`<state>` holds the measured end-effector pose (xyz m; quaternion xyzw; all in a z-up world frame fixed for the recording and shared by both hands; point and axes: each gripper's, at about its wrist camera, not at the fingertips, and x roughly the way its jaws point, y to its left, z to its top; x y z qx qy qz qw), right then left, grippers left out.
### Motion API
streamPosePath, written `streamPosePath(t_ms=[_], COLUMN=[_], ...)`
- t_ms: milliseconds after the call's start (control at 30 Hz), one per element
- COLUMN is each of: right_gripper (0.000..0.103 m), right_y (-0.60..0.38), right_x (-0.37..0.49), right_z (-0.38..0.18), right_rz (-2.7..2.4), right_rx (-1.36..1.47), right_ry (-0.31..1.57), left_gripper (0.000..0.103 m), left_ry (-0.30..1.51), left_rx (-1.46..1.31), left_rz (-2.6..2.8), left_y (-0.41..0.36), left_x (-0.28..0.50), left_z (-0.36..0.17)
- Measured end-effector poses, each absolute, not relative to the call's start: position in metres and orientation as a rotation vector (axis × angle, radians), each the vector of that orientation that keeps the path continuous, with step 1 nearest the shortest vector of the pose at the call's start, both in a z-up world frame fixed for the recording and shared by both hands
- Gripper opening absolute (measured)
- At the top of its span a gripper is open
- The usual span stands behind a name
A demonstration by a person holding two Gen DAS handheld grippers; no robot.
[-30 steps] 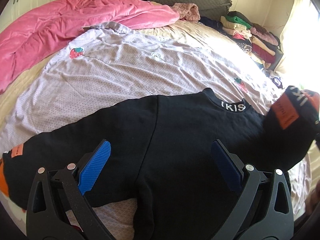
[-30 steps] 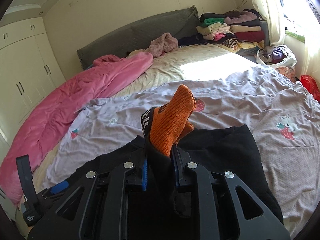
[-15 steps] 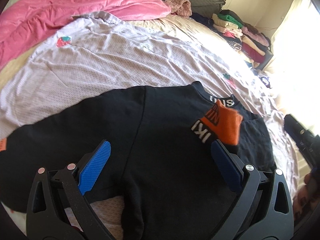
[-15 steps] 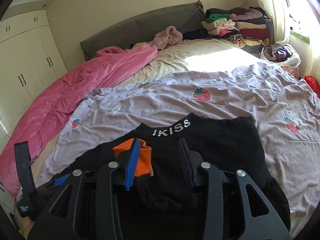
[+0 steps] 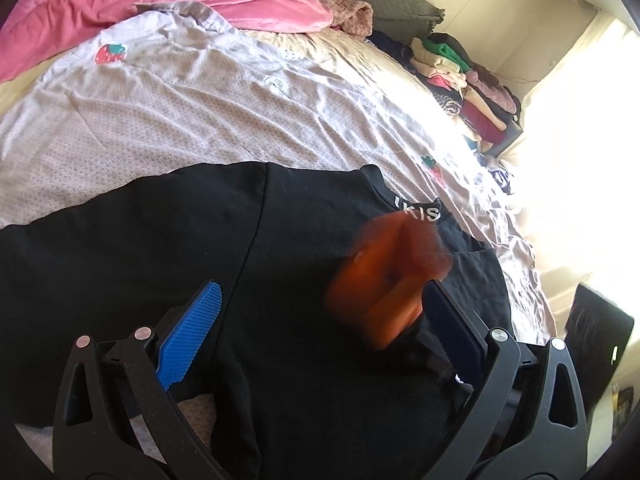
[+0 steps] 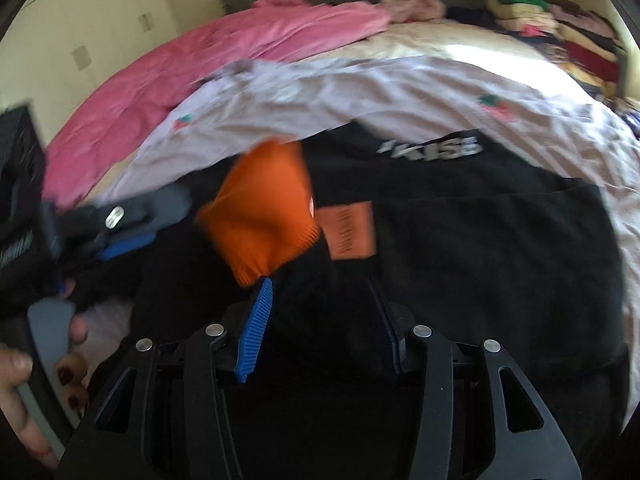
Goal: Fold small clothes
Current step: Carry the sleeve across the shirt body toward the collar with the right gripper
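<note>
Black top spread on the bed, one sleeve folded across its chest

The black top [image 5: 304, 280] lies flat on the lilac sheet [image 5: 192, 112], collar toward the pillows. Its orange cuff [image 6: 264, 208], blurred, sits on the chest just below the collar. The right tongs [image 6: 320, 320] are opening, with the black sleeve between their pads but not pinched. The left tongs [image 5: 320, 332] gape wide over the top's lower body, gripping nothing, the cuff beside their right pad.

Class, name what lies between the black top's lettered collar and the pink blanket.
Wrinkled lilac strawberry-print sheet lies between collar and pink blanket, seen in both wrist views.
</note>
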<state>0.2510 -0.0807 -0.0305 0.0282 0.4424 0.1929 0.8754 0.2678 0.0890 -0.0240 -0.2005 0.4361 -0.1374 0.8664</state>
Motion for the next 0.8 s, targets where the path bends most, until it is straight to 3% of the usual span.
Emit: streamPosePath(t_ms=[167,500,567,600,767,800], right_gripper=[0.046,0.047,0.047,0.047,0.047,0.047], right_y=[-0.071,-0.157,-0.174,-0.181,-0.21,-0.213], right_x=[0.232,0.211,0.208,0.207,0.205,0.204], right_z=[-0.031,-0.007,-0.004,-0.004,-0.002,-0.002], right_rz=[0.472,0.243,0.196,0.181,0.117,0.112], right_rx=[0.002,0.176,0.202,0.213,0.253,0.261], right_ry=[0.915,0.836,0.819,0.813,0.785,0.781], left_gripper=[0.094,0.093,0.081,0.068,0.058,0.047], left_ry=[0.932,0.941,0.923,0.921,0.924,0.92], left_rx=[-0.429,-0.328,-0.308,-0.308,-0.23,-0.224], left_rz=[-0.285,-0.26,-0.262,-0.276,-0.296,-0.299], left_y=[0.091,0.071,0.066,0.064,0.042,0.04], left_x=[0.27,0.27,0.27,0.271,0.268,0.268], left_z=[-0.03,-0.043,-0.044,-0.045,-0.052,-0.052])
